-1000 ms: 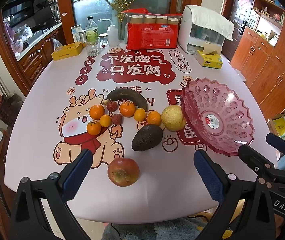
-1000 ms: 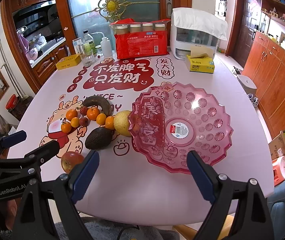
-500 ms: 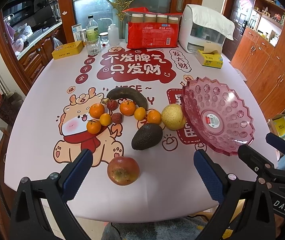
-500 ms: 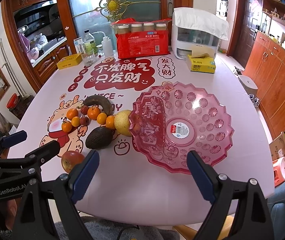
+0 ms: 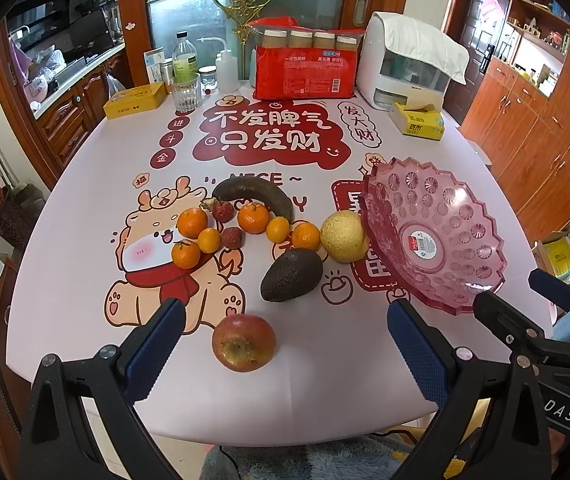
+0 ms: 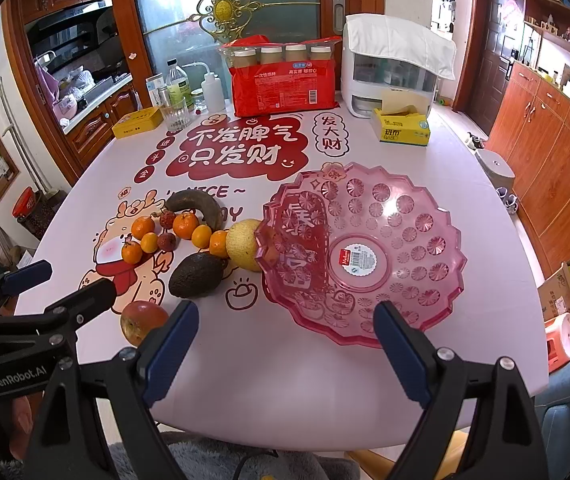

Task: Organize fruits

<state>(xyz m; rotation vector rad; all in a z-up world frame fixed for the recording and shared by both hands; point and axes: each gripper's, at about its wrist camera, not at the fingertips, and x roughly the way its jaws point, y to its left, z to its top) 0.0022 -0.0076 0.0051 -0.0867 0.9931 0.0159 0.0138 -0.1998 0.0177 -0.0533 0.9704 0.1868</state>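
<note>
A red apple (image 5: 243, 343) lies nearest the front edge, between the open fingers of my left gripper (image 5: 285, 344). Behind it lie a dark avocado (image 5: 291, 275), a yellow pear (image 5: 343, 236), several small oranges (image 5: 253, 217), lychees (image 5: 223, 211) and a blackened banana (image 5: 253, 192). An empty pink plastic fruit bowl (image 5: 461, 216) stands to the right. My right gripper (image 6: 285, 350) is open and empty above the table's front edge, in front of the bowl (image 6: 405, 208). The apple (image 6: 141, 320) shows to its left.
At the back stand a red pack of cups (image 5: 305, 70), a white appliance (image 5: 409, 64), a tissue box (image 5: 417, 122), a yellow tin (image 5: 135, 100), a glass (image 5: 186, 96) and bottles (image 5: 184, 60). Wooden cabinets (image 6: 545, 152) line the right.
My left gripper has edged slightly forward toward the apple. The right gripper and the fruit have not visibly moved.
</note>
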